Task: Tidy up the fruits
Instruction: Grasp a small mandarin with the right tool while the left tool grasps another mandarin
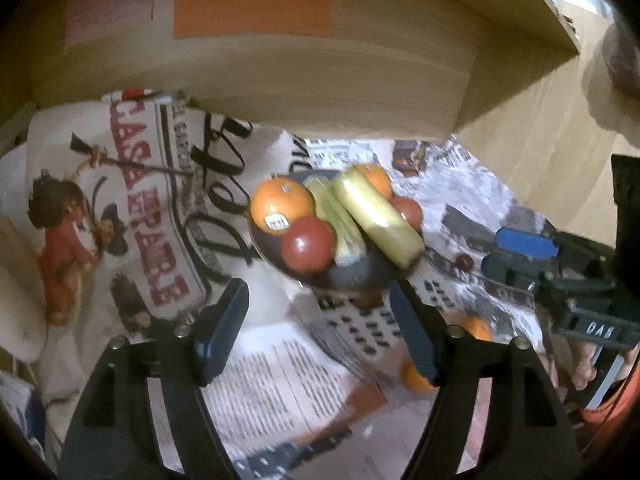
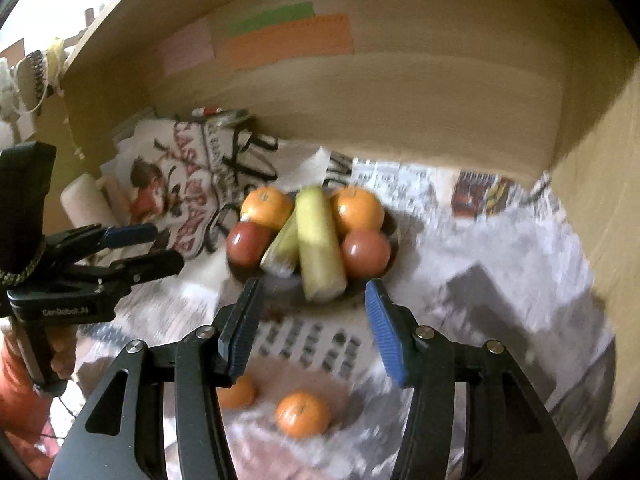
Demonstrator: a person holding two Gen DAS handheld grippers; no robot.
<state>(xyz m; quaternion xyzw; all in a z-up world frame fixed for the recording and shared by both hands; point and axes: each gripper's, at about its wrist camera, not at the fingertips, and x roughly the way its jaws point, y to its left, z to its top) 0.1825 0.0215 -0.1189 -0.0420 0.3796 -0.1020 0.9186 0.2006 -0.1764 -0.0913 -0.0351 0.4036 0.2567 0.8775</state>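
Observation:
A dark plate point(image 2: 394, 236) sits on newspaper and holds two oranges point(image 2: 355, 208), two red apples point(image 2: 366, 253) and two yellow-green bananas point(image 2: 320, 248). The same plate point(image 1: 352, 276) shows in the left wrist view. Two loose oranges point(image 2: 303, 414) lie on the newspaper in front of the plate, below my right gripper. My right gripper point(image 2: 312, 328) is open and empty, just short of the plate. My left gripper point(image 1: 316, 332) is open and empty, near the plate's front edge; it also shows at the left of the right wrist view point(image 2: 160, 246).
A wooden box wall point(image 2: 400, 92) with pink, green and orange paper labels stands behind the plate. A printed cloth bag point(image 2: 188, 176) lies at the left. A wooden side wall point(image 2: 600, 200) closes the right. Newspaper point(image 2: 500, 260) covers the surface.

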